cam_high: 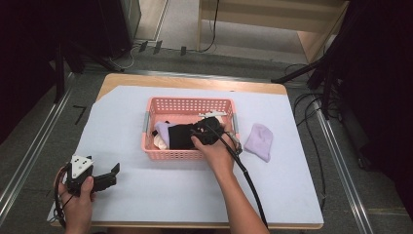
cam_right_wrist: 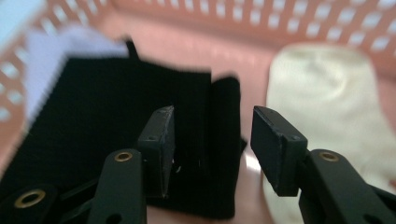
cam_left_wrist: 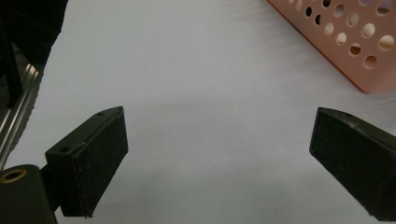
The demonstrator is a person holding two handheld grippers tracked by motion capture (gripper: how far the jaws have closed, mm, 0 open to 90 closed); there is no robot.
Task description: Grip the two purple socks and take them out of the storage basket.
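Black cloth: dark ribbed fabric, folded, lying in the pink basket beside a cream piece and a lilac one. Right gripper over its folded edge, jaws partly apart, not pressing (view blurred; weave indistinct). Left gripper jaws wide, nothing between them, above the white surface. Lilac sock outside the basket.

A pink perforated basket is sitting at the centre of the white-covered table, with a black garment lying inside it. The right gripper is reaching into the basket over that garment. A lilac sock is lying at the basket's three o'clock, and the left gripper is resting at its seven o'clock.
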